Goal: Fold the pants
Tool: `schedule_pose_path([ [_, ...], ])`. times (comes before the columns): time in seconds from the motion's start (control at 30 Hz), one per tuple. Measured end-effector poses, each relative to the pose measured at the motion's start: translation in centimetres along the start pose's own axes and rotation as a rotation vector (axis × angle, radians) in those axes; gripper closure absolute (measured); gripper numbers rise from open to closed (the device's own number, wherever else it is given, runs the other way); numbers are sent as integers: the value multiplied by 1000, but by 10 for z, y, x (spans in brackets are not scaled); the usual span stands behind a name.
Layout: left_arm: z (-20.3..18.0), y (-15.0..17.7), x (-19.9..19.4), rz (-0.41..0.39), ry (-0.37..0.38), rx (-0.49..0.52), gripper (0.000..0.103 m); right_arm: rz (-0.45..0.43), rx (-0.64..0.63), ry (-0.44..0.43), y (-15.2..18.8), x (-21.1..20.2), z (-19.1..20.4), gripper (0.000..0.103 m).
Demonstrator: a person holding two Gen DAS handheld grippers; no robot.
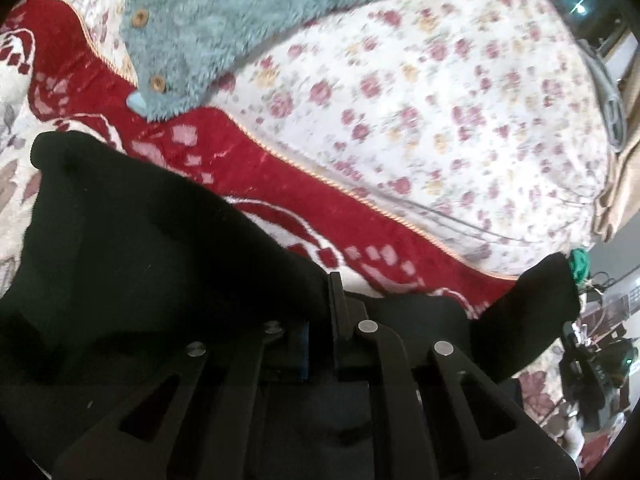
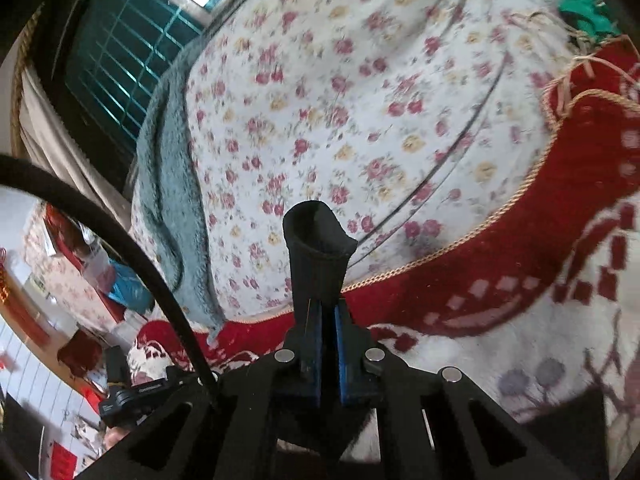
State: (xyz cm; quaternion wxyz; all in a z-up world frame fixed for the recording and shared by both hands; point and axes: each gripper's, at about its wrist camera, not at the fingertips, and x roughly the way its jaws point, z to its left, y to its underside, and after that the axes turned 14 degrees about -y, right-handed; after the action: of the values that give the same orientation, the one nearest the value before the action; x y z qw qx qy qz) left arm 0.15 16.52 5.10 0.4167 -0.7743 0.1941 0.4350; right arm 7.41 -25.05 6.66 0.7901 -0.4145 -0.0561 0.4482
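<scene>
closest in, the right tongs (image 2: pixel 328 312) are pinched tight on a bunched end of the black pants (image 2: pixel 318 248), the cloth standing up out of the blue pads (image 2: pixel 346 344) like a little chimney; gripped at an end like that, i'd guess, so the fabric can be drawn out straight. the left tongs (image 1: pixel 336 300) are clamped shut as well, with the pants (image 1: pixel 132 240) draped thick over and around them, and a stretch of the same dark cloth running off to the right, lifted clear of the bed. holding two separate spots looks like the way to keep the garment taut between the hands, ready for a fold. beneath lies a red and cream patterned blanket (image 1: pixel 280 188) edged with gold cord, then the flowered bedsheet (image 2: pixel 360 100). further back a fluffy teal garment (image 1: pixel 224 28) with wooden buttons lies on the sheet, clear of the pants, and beyond the bed a barred window (image 2: pixel 132 52).
</scene>
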Motion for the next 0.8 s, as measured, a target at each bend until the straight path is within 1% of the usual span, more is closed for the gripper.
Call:
schedule_pose_path([
  [0.3,6,7,-48,-50,61,-33,97,-101,26,11,0,-65,-2,98],
  [0.43,9,10,-67,-70,99,-45,97,-162,58,-9,0,-96,-5,98],
  [0.57,19,26,-87,-85,132,-36,97,-192,75,-1,8,-124,-9,98],
  [0.63,27,44,-90,-84,123,-27,97,-185,83,18,19,-135,-12,98],
  [0.7,32,71,-86,-64,88,5,97,-152,111,59,40,-143,-24,98],
  [0.73,34,89,-81,-61,52,35,97,-132,139,73,51,-145,-33,98],
  [0.8,36,112,-71,-50,-8,77,97,-85,191,113,69,-144,-50,98],
])
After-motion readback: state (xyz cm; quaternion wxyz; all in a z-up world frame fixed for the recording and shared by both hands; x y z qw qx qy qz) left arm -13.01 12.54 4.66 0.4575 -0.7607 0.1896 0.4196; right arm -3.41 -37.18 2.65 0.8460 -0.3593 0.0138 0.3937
